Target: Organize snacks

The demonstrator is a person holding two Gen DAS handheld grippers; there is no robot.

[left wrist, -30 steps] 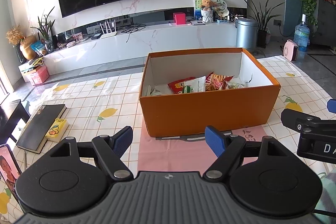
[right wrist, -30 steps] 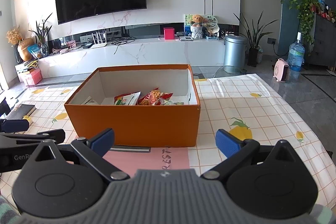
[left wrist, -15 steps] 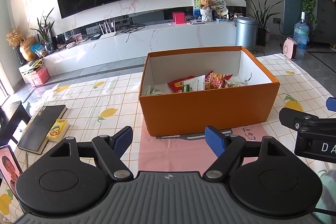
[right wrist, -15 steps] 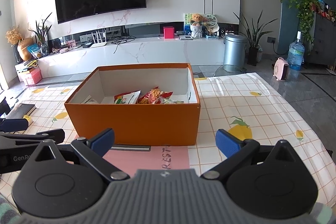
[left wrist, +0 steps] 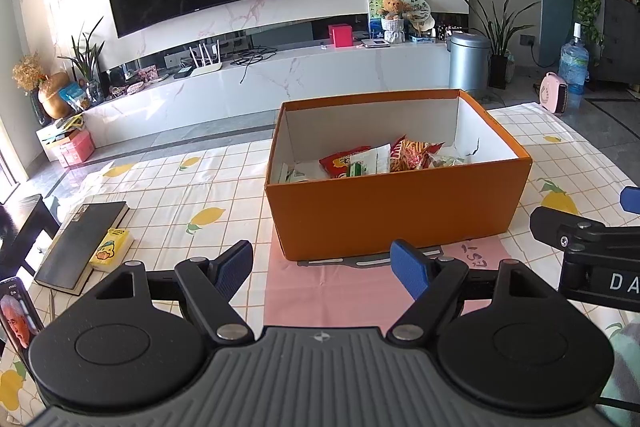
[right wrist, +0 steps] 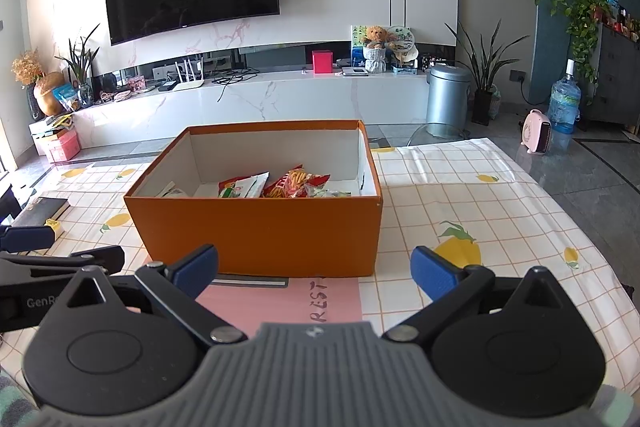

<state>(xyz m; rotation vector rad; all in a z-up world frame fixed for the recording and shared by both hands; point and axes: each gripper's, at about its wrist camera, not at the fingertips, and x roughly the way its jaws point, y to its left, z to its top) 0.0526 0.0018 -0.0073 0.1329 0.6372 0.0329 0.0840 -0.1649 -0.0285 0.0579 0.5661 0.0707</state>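
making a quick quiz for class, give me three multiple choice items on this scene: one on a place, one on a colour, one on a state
1. Where do the snack packets lie?
A. in the box
B. on the book
C. on the pink mat

2. What colour is the box outside?
A. white
B. orange
C. green

3. How are the left gripper and right gripper?
A. both shut on packets
B. one open, one shut
C. both open, empty

Key: 1 A, packets show above the box's near wall; 2 B, its outer walls are orange; 3 C, each pair of blue fingers stands apart with nothing between.
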